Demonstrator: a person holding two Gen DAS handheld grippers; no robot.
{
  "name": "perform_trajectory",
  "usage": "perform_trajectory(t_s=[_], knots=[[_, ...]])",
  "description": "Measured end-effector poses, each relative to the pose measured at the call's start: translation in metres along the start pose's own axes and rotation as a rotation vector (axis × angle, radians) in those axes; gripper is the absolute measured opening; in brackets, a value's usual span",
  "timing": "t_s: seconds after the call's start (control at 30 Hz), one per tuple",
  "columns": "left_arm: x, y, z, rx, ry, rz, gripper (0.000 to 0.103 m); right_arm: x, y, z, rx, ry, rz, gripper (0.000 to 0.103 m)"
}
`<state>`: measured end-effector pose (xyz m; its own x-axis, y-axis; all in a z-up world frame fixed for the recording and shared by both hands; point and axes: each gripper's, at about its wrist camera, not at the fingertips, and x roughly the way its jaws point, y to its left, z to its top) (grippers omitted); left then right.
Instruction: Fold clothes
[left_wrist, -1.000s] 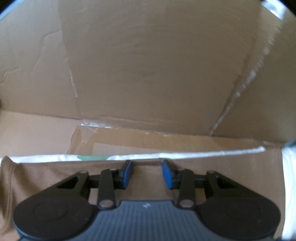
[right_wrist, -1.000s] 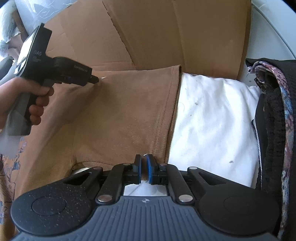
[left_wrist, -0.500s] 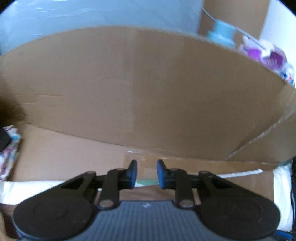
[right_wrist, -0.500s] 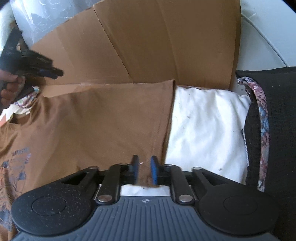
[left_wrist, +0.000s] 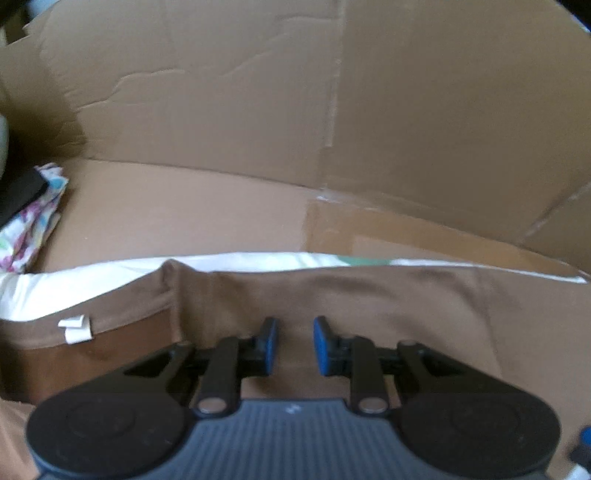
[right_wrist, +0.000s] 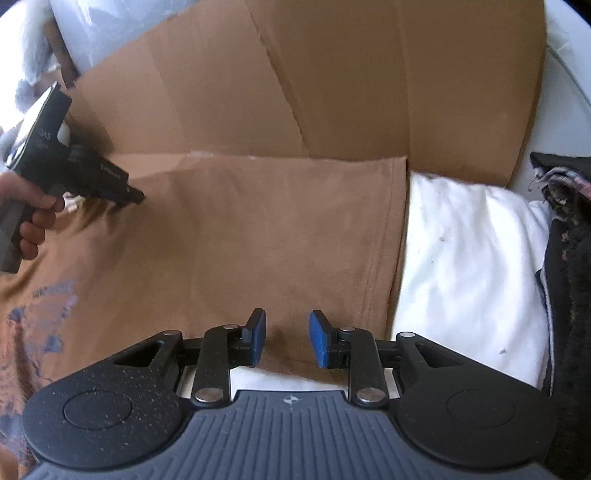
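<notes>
A brown T-shirt (right_wrist: 258, 240) lies spread flat on white bedding (right_wrist: 461, 258), its blue print (right_wrist: 40, 314) at the left. My right gripper (right_wrist: 288, 338) hovers at the shirt's near hem; its jaws are opening, and nothing is pinched between the blue pads. In the left wrist view the shirt (left_wrist: 369, 295) shows a raised fold and a white tag (left_wrist: 75, 328). My left gripper (left_wrist: 294, 343) stands open just above the cloth, with no fabric between its pads. From the right wrist view, a hand (right_wrist: 29, 206) holds the left gripper (right_wrist: 133, 195) with its tip at the shirt's far left part.
Flattened cardboard (right_wrist: 332, 92) rises behind the shirt and lines the far side (left_wrist: 221, 110). A pile of dark garments (right_wrist: 569, 277) sits at the right edge of the bedding. A floral cloth (left_wrist: 29, 225) lies at the left.
My right gripper's jaws have parted from shut. The left gripper swung away toward the cardboard, then came back over the shirt near the tag, with its jaws narrower than before.
</notes>
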<state>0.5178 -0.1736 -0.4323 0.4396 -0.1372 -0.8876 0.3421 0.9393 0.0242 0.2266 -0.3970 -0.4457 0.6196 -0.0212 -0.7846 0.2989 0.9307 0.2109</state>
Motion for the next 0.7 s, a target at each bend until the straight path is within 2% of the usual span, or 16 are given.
perform_trajectory(t_s=[0.17, 0.33, 0.4, 0.47, 0.7], knots=[[0.001, 0.008, 0.012, -0.029, -0.012, 0.051, 0.025, 0.002, -0.006, -0.005, 0.002, 0.024, -0.037, 0.033], [-0.015, 0.015, 0.023, -0.003, -0.021, 0.08, 0.032, -0.006, -0.01, -0.006, 0.018, 0.026, -0.064, 0.033], [-0.023, 0.017, 0.027, 0.005, -0.029, 0.082, 0.039, -0.012, -0.005, -0.006, 0.006, 0.018, -0.065, 0.035], [-0.031, 0.019, 0.029, 0.016, -0.045, 0.095, 0.054, -0.016, -0.002, -0.004, 0.012, 0.006, -0.051, 0.039], [-0.068, 0.043, 0.023, 0.049, -0.049, 0.117, 0.059, -0.026, 0.014, 0.002, 0.037, -0.032, 0.008, 0.04]])
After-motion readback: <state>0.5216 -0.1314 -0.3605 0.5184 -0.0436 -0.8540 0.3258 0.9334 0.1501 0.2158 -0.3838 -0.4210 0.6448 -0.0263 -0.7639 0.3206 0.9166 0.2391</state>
